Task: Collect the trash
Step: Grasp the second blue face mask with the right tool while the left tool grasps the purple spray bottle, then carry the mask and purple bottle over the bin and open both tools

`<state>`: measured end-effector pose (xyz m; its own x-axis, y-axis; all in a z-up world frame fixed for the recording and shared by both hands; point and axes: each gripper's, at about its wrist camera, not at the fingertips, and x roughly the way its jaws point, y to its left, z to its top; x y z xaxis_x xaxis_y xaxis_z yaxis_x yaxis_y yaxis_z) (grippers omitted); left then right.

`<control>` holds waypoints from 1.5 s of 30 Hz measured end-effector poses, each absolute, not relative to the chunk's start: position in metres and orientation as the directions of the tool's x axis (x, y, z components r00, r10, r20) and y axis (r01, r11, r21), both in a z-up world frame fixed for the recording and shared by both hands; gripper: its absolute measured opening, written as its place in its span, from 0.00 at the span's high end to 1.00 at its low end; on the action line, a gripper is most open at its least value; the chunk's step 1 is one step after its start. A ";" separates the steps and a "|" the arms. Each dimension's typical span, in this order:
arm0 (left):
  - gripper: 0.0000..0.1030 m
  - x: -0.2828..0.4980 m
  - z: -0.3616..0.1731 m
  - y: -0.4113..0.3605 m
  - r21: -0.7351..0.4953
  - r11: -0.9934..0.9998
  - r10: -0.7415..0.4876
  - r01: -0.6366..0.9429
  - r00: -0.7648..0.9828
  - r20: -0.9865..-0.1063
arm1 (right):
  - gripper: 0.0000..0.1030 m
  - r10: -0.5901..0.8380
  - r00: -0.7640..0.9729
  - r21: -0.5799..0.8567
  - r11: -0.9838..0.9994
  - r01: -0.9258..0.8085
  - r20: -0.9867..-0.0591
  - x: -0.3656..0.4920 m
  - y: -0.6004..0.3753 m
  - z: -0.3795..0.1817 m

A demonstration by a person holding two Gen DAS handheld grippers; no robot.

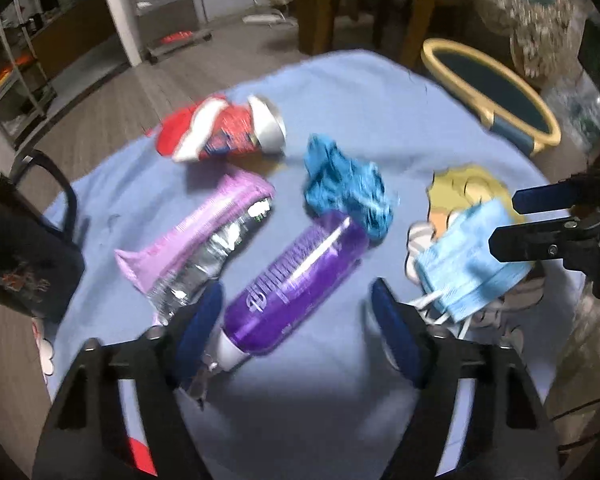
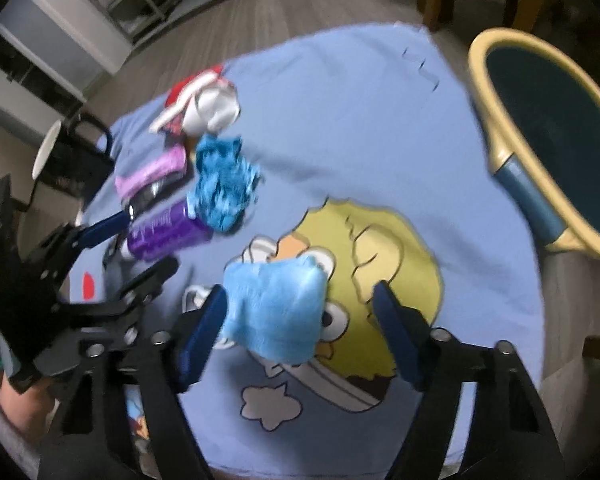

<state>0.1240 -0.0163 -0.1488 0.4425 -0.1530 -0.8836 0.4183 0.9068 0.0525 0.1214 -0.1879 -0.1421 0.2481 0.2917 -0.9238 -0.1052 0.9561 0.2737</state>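
Note:
In the left wrist view a purple plastic bottle (image 1: 300, 276) lies on the blue cartoon cloth (image 1: 340, 92). My left gripper (image 1: 298, 314) is open astride its capped end; the left pad is close to the cap and the right pad stands clear. A light blue face mask (image 2: 276, 312) lies on the yellow cartoon print. My right gripper (image 2: 300, 320) is open around it, with a gap on the right side. Each gripper also shows in the other view: the right gripper (image 1: 516, 220) over the mask (image 1: 460, 272), the left gripper (image 2: 136, 248) at the bottle (image 2: 168, 236).
A crumpled red-and-white can (image 1: 220, 128), a lilac foil wrapper (image 1: 196, 240) and a crumpled blue paper (image 1: 344, 188) lie beyond the bottle. A yellow-rimmed bin (image 2: 482, 92) stands at the table's right edge. A black mug (image 1: 24, 256) sits at the left. A hand (image 2: 16, 404) holds the left gripper.

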 end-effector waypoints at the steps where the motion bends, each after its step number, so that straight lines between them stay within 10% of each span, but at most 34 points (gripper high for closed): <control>1: 0.37 0.123 -0.150 -0.017 0.073 0.903 -0.139 0.423 0.449 -0.883 | 0.41 0.298 0.226 0.281 0.954 -0.105 -0.927 0.121 -0.187 -0.147; 3: 0.53 0.123 -0.151 -0.016 0.078 0.904 -0.128 0.420 0.440 -0.889 | 0.66 0.304 0.191 0.287 0.952 -0.110 -0.934 0.121 -0.186 -0.153; 6: 0.63 0.121 -0.151 -0.010 0.072 0.905 -0.125 0.419 0.424 -0.897 | 0.71 0.303 0.186 0.282 0.951 -0.129 -0.935 0.120 -0.184 -0.151; 45: 0.67 0.076 0.049 0.019 -0.064 0.969 -0.206 0.240 0.630 -0.749 | 0.73 0.305 0.670 0.339 0.937 -0.085 -0.677 0.153 -0.336 0.042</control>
